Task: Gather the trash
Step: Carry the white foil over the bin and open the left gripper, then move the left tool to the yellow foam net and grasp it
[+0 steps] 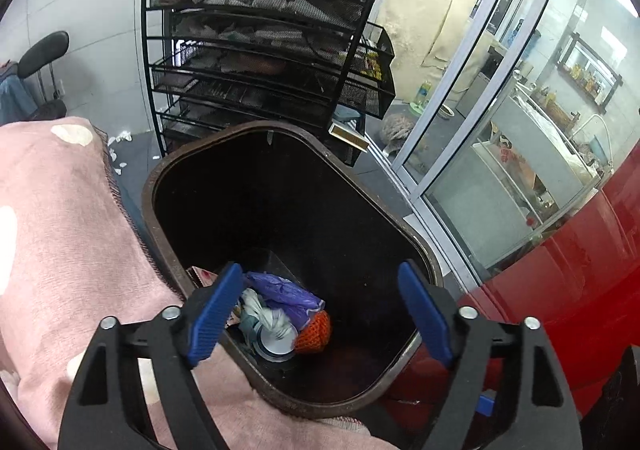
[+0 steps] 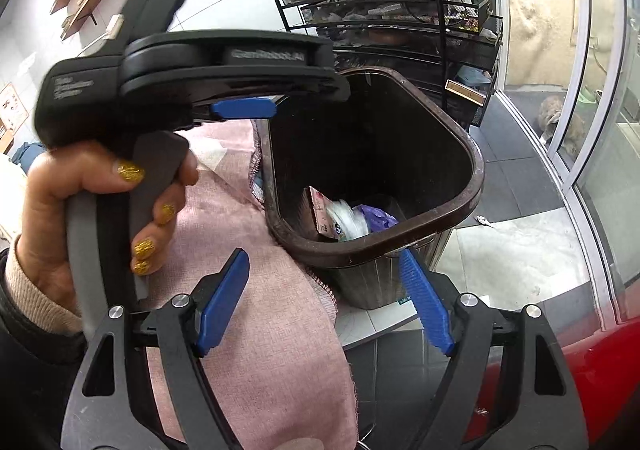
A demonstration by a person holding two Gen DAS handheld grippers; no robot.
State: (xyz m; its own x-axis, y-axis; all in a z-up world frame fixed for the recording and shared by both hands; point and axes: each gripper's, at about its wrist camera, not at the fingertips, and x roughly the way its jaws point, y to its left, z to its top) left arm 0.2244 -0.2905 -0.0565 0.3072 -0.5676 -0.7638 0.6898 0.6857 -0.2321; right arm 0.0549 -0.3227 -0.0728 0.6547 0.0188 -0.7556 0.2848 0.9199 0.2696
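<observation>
A dark brown trash bin (image 1: 424,254) stands beside a pink cloth. At its bottom lie a purple bag (image 1: 288,292), a white crumpled wrapper (image 1: 270,320), a metal can (image 1: 274,348) and an orange net (image 1: 316,332). My left gripper (image 1: 322,314) is open and empty, held right above the bin's mouth. In the right wrist view the bin (image 2: 476,170) shows a cardboard box (image 2: 320,216) and the purple bag (image 2: 378,218) inside. My right gripper (image 2: 326,302) is open and empty, near the bin's front rim. The left gripper's body (image 2: 224,66) hangs over the bin.
A pink cloth (image 1: 68,242) covers the surface left of the bin. A black wire rack (image 1: 260,62) full of items stands behind it. A glass door frame (image 1: 452,90) runs at the right, and a red surface (image 1: 580,282) lies at lower right. Paper scraps (image 1: 118,146) lie on the floor.
</observation>
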